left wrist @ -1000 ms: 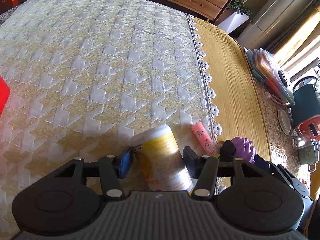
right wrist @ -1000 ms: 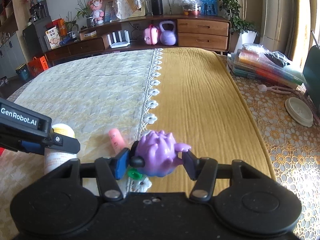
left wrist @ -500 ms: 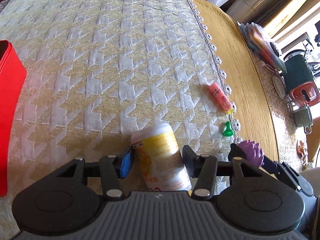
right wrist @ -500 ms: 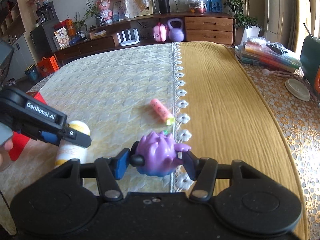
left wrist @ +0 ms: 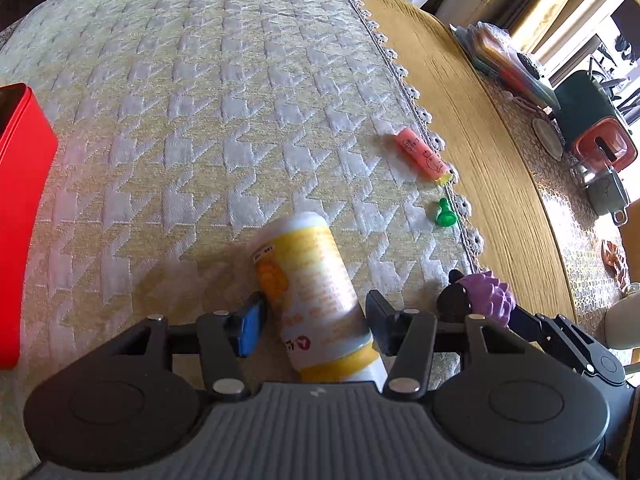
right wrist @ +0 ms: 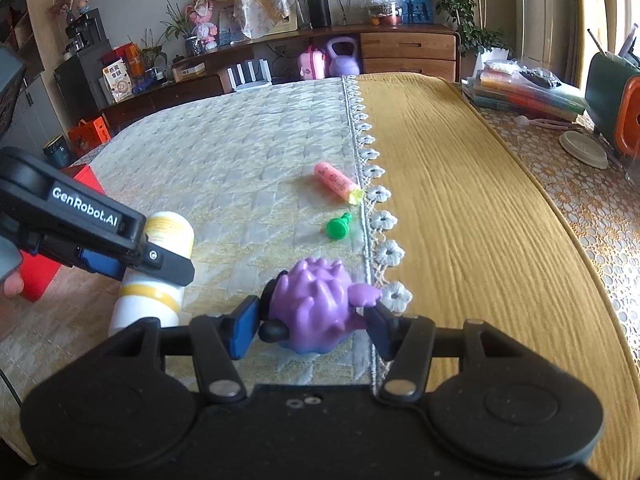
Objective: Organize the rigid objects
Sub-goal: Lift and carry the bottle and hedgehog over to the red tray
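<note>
The left gripper [left wrist: 312, 326] clamps a white-and-yellow bottle [left wrist: 312, 292], carried tilted above the quilted bed cover [left wrist: 200, 100]. The right gripper [right wrist: 310, 330] grips a purple spiky toy [right wrist: 316, 300]. A pink tube [right wrist: 336, 182] and green pawn [right wrist: 338, 226] lie near the lace edge; a red box [left wrist: 20, 200] sits left.

Surface: we see a quilted houndstooth cover [right wrist: 248, 152] beside a mustard cloth [right wrist: 460, 200], a lace trim [right wrist: 370, 168] between them
Far wall: we see a long wooden sideboard [right wrist: 408, 50] with drawers; a black speaker [right wrist: 319, 11] on top; a purple kettlebell [right wrist: 342, 58] below
Right side: we make out a potted plant [right wrist: 468, 20]; stacked folders [right wrist: 524, 92]; curtains lit by strong daylight
Left side: we note dark shelving [right wrist: 86, 60] crowded with boxes
</note>
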